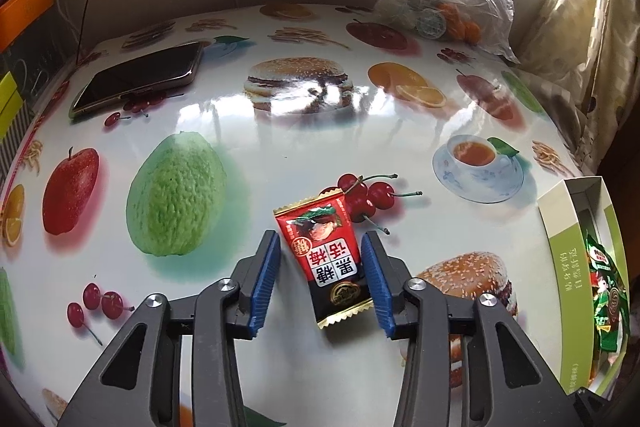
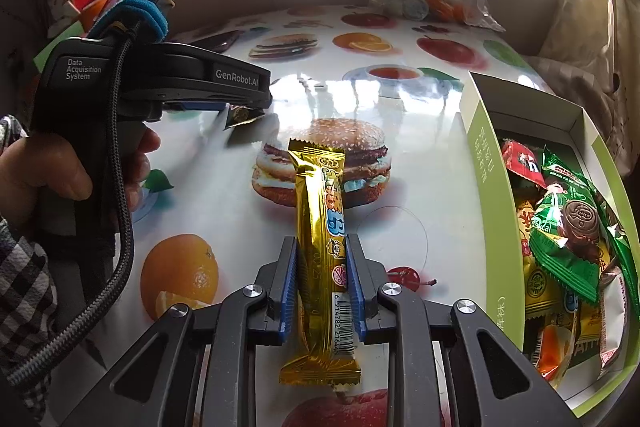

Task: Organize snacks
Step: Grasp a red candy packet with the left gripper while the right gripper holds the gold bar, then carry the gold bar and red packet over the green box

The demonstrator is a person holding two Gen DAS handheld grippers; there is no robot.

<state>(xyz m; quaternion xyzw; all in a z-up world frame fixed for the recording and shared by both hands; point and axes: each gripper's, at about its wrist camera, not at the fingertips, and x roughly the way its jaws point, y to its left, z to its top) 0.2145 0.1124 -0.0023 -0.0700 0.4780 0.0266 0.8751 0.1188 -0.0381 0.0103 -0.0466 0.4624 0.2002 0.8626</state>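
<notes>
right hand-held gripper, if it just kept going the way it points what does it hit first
Likely the tabletop at the printed burger. The right hand-held gripper, shut on the gold snack bar, angles down at it; the bar's far end would probably touch first, though depth is unclear.

Left tool (image 1: 322,259) points steeply down, its blue pads (image 1: 265,279) set apart, one on either side of a red packet (image 1: 326,259). Right tool (image 2: 322,267), likewise tilted down, clamps a gold bar (image 2: 324,247). A hand (image 2: 52,171) in a checked sleeve (image 2: 24,267) grips the left tool's handle.
</notes>
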